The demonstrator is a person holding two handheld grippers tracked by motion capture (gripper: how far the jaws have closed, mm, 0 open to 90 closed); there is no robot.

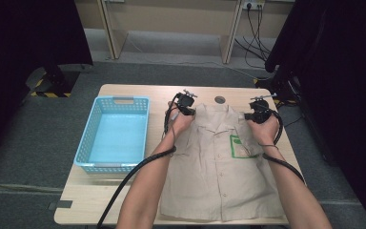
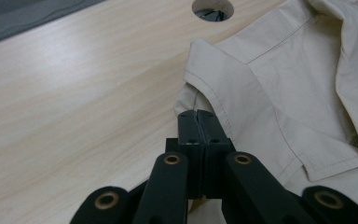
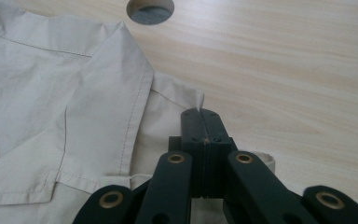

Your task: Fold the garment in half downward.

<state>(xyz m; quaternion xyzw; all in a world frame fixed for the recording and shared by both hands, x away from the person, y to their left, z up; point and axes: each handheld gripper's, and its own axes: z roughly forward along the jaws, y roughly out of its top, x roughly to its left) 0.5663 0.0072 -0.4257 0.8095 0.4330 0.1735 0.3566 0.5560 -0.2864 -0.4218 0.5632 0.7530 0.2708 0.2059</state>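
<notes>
A beige short-sleeved shirt (image 1: 214, 162) with a green chest pocket patch (image 1: 240, 147) lies spread flat, front up, collar toward the far edge of the table. My left gripper (image 1: 189, 110) sits at the shirt's left shoulder. In the left gripper view its jaws (image 2: 197, 113) are pressed together on the fabric edge by the collar (image 2: 284, 84). My right gripper (image 1: 253, 116) sits at the opposite shoulder. In the right gripper view those jaws (image 3: 201, 112) are closed on the shoulder seam, with a small peak of cloth (image 3: 74, 102) poking up at their tips.
A light blue plastic basket (image 1: 86, 133) stands on the left part of the wooden table (image 1: 105, 191), close to the shirt's left side. A round cable hole (image 1: 219, 99) lies just beyond the collar. Black cables trail from both grippers along the forearms.
</notes>
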